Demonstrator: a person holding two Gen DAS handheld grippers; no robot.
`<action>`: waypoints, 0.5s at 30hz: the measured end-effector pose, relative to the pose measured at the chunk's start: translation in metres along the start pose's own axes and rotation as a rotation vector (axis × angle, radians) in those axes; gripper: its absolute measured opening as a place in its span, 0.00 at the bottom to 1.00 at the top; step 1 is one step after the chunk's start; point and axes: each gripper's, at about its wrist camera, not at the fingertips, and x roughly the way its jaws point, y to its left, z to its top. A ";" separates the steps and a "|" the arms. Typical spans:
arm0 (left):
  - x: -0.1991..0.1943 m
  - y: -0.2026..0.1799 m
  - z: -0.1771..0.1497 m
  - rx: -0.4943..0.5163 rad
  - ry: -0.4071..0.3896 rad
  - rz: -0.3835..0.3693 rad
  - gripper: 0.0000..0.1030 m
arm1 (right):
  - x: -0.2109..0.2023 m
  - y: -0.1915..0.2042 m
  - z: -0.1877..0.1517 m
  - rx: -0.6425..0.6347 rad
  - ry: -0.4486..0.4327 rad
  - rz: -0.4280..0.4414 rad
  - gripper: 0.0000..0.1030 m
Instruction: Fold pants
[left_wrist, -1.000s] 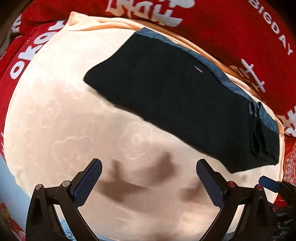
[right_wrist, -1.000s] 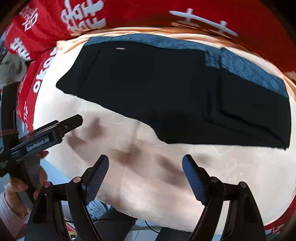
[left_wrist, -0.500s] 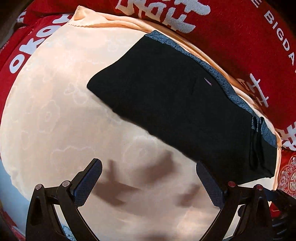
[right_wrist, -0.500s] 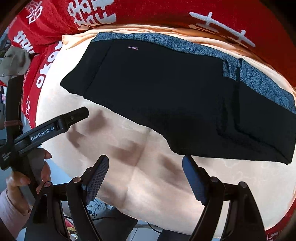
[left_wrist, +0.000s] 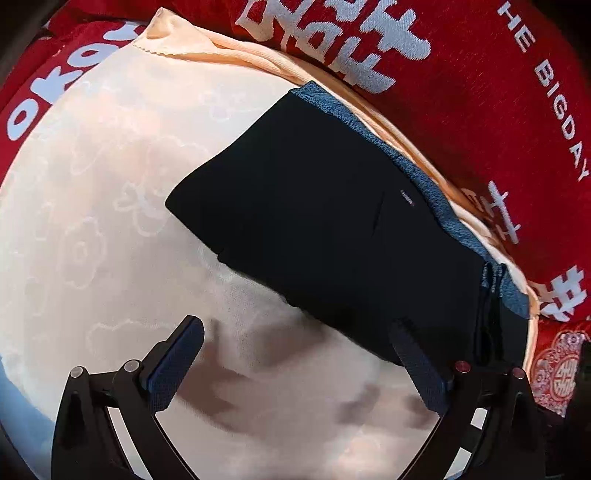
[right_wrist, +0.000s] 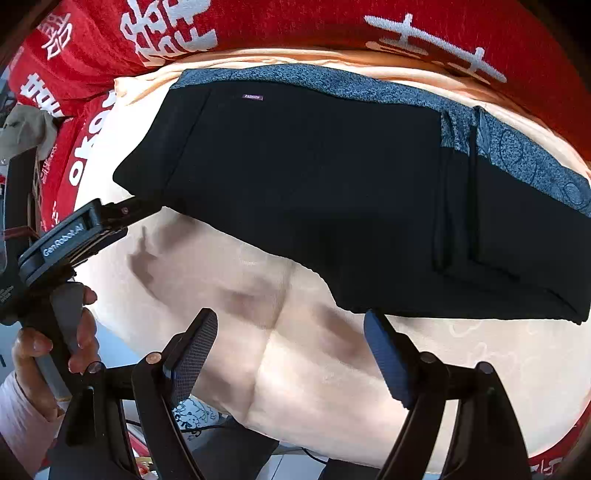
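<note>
Hovering released, the left hand-held gripper (left_wrist: 295, 354) hangs over a cream flower-patterned cloth (left_wrist: 92, 221), its right finger (left_wrist: 417, 365) overlapping the near edge of the folded black pants with blue-grey patterned waistband (left_wrist: 332, 221). From the right wrist, the right hand-held gripper (right_wrist: 291, 347), also released, sits just short of the pants (right_wrist: 314, 184); a red printed fabric (right_wrist: 258, 26) lies beyond.

A peach cloth (left_wrist: 110, 221) with cloud patterns covers the surface; red fabric (right_wrist: 277, 26) with white characters borders its far edge.
</note>
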 end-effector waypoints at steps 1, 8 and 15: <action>-0.001 0.001 0.001 -0.004 -0.004 -0.012 0.99 | 0.000 0.000 0.000 0.001 0.001 0.003 0.82; 0.007 0.009 0.010 -0.056 -0.004 -0.097 0.99 | 0.002 -0.002 -0.002 0.008 0.001 0.007 0.82; 0.025 0.022 0.016 -0.172 -0.024 -0.265 0.99 | 0.011 -0.003 -0.003 0.016 0.020 0.011 0.82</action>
